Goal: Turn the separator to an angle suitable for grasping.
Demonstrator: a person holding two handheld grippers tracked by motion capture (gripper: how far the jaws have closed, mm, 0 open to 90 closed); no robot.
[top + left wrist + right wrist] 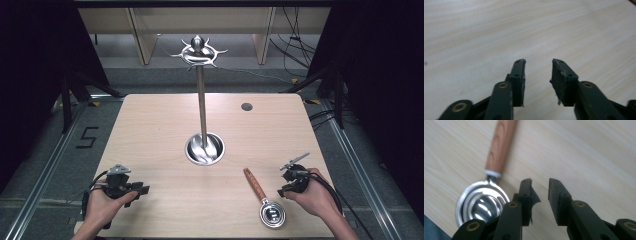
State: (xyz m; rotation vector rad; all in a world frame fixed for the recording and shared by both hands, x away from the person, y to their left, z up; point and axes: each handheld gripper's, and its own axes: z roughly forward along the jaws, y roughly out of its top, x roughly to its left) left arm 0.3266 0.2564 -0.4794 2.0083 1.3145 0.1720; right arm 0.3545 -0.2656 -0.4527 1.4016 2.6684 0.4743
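We are finding the right gripper (540, 182) standing released just beside the wooden-handled strainer spoon (481, 202), and the left gripper (538, 63) hovering released over the bare table (474, 30).

In your right gripper view the steel bowl (480, 203) of the wooden-handled utensil (499, 147) is partly hidden behind the near jaw, and the handle's far end runs off the top edge, soft with blur. In your high view that bowl (272, 215) is too small to tell what its inner rings are. Your forearms are cut off by the bottom edge, and the right gripper (292, 182) is half covered by your hand (315, 197).
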